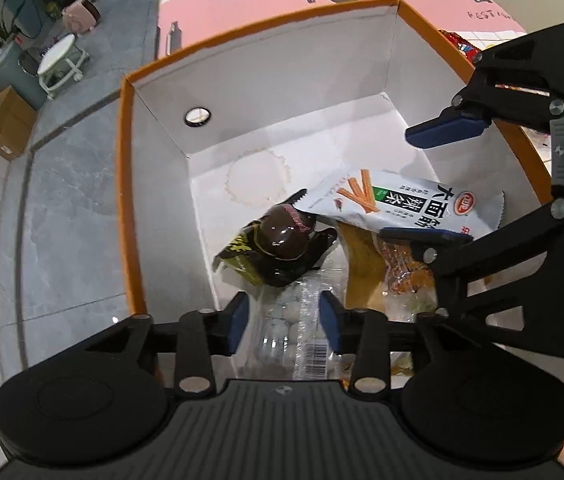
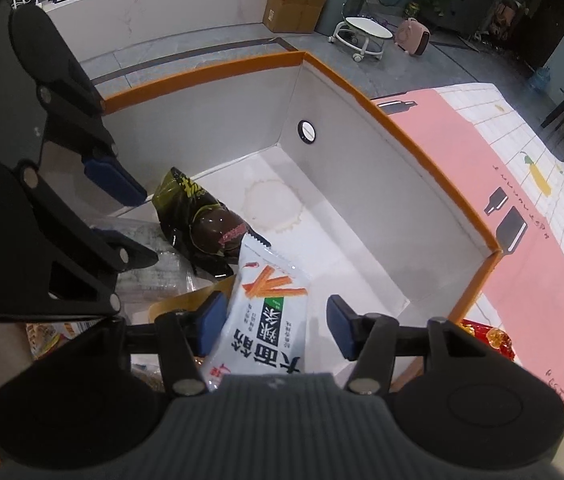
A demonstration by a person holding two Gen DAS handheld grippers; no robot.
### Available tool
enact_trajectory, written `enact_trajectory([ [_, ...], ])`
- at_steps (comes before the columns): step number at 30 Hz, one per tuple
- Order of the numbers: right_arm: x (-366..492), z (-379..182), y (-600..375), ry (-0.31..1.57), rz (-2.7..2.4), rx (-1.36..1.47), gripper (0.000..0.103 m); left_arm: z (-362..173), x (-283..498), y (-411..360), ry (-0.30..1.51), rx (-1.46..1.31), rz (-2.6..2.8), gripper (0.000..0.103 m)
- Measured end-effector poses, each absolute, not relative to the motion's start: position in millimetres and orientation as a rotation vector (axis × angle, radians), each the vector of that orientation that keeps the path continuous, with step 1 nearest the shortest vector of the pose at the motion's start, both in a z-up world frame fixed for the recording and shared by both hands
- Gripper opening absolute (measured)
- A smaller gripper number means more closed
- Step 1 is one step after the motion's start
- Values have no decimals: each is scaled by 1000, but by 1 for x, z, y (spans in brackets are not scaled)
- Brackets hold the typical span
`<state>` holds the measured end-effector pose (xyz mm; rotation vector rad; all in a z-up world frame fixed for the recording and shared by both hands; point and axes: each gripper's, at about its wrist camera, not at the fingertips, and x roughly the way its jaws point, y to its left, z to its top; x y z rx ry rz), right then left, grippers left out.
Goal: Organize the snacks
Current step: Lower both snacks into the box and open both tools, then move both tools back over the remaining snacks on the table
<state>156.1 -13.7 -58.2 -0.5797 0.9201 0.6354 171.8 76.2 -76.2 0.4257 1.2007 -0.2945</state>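
An orange-rimmed white box (image 1: 242,36) (image 2: 402,136) holds several snack packets in its near corner. My left gripper (image 1: 284,320) (image 2: 122,216) stands open inside it. A clear packet of white round sweets (image 1: 290,320) (image 2: 162,268) lies between its blue pads, which do not press on it. My right gripper (image 2: 278,324) (image 1: 434,182) is open too. A white spicy-strip packet (image 2: 266,312) (image 1: 402,200) leans against its left pad with a gap to the right pad. A dark brown packet (image 1: 282,240) (image 2: 202,220) and a yellow-orange packet (image 1: 362,264) lie beside them.
The far half of the box floor (image 2: 342,248) is bare, with a ring stain. The box stands on a pink bottle-print tablecloth (image 1: 242,4) (image 2: 522,240). Red-wrapped snacks (image 2: 490,336) (image 1: 462,46) lie outside its right wall. A stool (image 2: 362,36) and a cardboard carton (image 2: 294,8) stand on the floor.
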Motion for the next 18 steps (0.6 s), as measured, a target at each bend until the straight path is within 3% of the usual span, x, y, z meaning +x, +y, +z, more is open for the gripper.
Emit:
enact_trajectory([
  [2,154,-56,-13,913,640,-594,59,-72,168,76,1184,449,-285,62],
  [4,150,-51,-13,895,642,-612,72,-67,163,76,1157,455,-287,65],
  [18,122,0,-50,741,586,-486,80,-23,132,63,904,431,-256,68],
])
